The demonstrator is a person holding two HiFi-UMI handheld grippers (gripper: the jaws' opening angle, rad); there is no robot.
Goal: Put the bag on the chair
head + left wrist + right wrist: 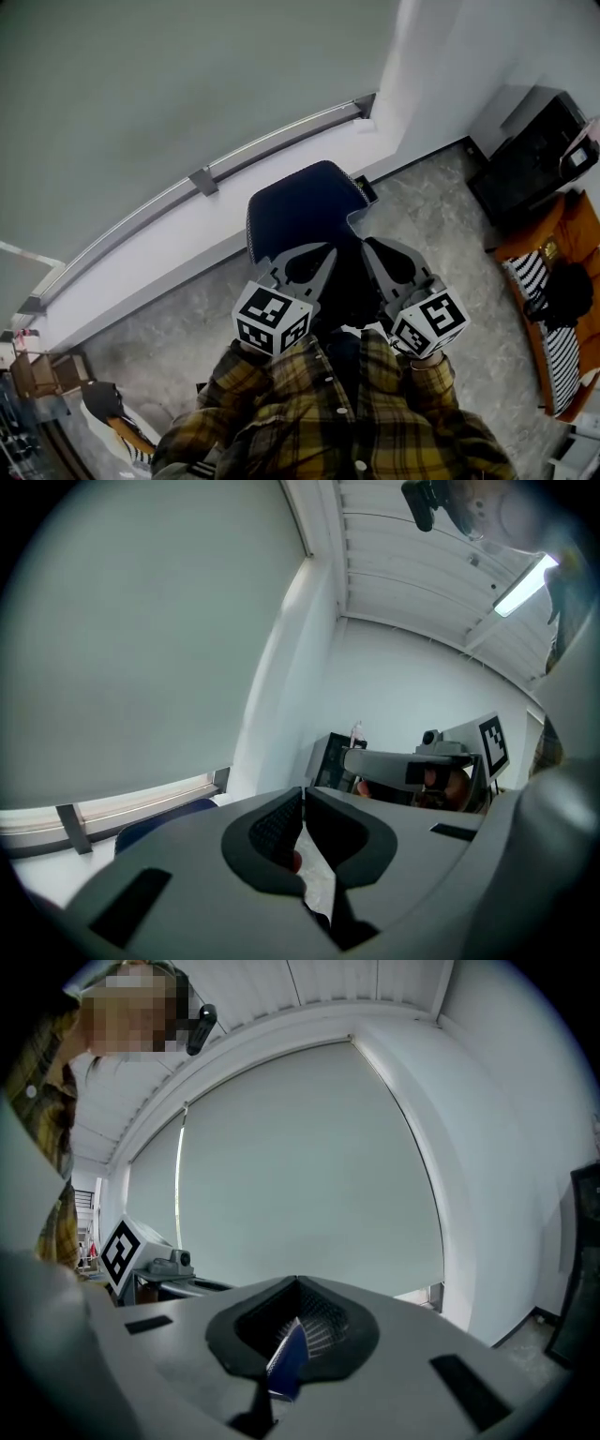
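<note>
Yellow-plaid shirt front [319, 412] sat nearest lens. My left gripper [304, 797] was pinched tight on pale fold, right gripper [297, 1286] tight on thin blue strip. Both looked like parts of dark soft fabric bag [342, 286], which hung between them, not yet on rounded blue upholstered chair [300, 211] just beyond. Risks, as I judged: slim pinches could slip under bag's weight; uneven let-go could tip bag off seat edge. Count: two grippers, one bag, one chair.
</note>
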